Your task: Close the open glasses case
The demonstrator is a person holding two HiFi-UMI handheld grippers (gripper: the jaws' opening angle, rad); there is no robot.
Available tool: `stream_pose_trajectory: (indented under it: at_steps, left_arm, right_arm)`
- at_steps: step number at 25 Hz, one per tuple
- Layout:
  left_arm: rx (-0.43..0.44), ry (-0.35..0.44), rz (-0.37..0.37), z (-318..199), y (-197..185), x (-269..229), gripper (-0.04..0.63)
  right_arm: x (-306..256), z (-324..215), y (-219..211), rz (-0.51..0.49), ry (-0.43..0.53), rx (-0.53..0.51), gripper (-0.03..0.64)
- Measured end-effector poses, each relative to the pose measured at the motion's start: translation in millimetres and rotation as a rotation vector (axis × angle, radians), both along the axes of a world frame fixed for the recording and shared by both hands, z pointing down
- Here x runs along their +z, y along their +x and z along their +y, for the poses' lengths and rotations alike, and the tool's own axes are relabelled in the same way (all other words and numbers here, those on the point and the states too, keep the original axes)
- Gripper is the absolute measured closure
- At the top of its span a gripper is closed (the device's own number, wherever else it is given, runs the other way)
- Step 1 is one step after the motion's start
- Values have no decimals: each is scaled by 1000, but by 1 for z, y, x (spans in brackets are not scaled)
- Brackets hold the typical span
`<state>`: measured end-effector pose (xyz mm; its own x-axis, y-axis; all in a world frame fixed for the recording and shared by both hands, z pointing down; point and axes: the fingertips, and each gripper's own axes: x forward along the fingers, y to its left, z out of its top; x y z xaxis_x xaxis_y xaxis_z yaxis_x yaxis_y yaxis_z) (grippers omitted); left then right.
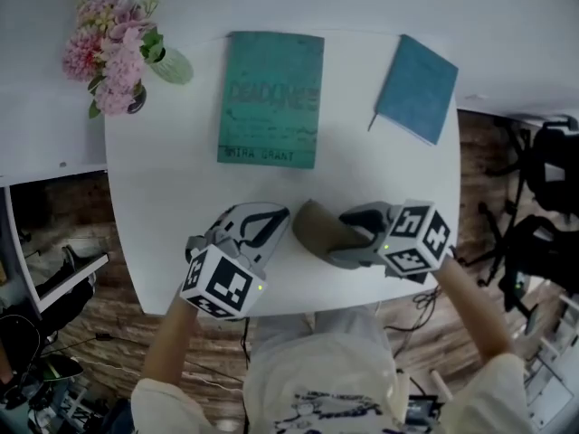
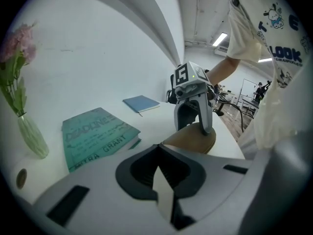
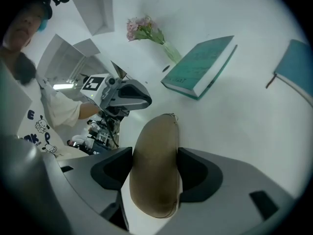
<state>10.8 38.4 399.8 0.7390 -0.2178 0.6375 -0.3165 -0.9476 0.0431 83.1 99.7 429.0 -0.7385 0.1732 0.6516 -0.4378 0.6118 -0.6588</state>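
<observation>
The brown glasses case (image 1: 317,227) lies with its lid down on the white table (image 1: 181,206), near the front edge. My right gripper (image 1: 340,240) straddles the case from the right. In the right gripper view the case (image 3: 156,131) fills the gap of the right gripper (image 3: 157,173), its jaws wide and close against both sides without a clear squeeze. My left gripper (image 1: 276,217) is shut and empty, with its tip just left of the case. In the left gripper view the left gripper (image 2: 158,148) points at the case (image 2: 193,141).
A teal book (image 1: 271,98) lies at the back middle and a blue notebook (image 1: 418,87) at the back right. A vase of pink flowers (image 1: 118,48) stands at the back left corner. The table's front edge (image 1: 298,307) runs just under both grippers.
</observation>
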Motion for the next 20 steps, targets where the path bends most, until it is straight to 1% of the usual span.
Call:
stream_pose_trajectory:
  at_steps: [3, 5, 9, 12, 13, 14, 17, 20]
  left_arm:
    - [91, 7, -52, -8, 2, 10, 597]
    - [156, 11, -88, -9, 4, 19, 597]
    - [271, 35, -136, -5, 14, 33, 597]
    - [372, 26, -166, 5, 22, 43, 595]
    - [412, 15, -172, 8, 24, 45, 567]
    - [451, 7, -173, 11, 27, 46, 507]
    - [560, 18, -171, 14, 34, 47, 480]
    - [703, 20, -197, 23, 38, 50, 477]
  right_arm:
    - [-1, -1, 1, 4, -4, -18, 347]
    - [-1, 0, 3, 9, -3, -51, 347]
    - [-3, 6, 13, 53, 30, -196, 347]
    - [-5, 8, 15, 64, 27, -266, 347]
    - [-6, 9, 15, 63, 23, -282, 348]
    - [-6, 11, 14, 63, 20, -298, 347]
    - [-7, 13, 15, 64, 18, -346, 347]
    - [-7, 20, 14, 61, 12, -412, 347]
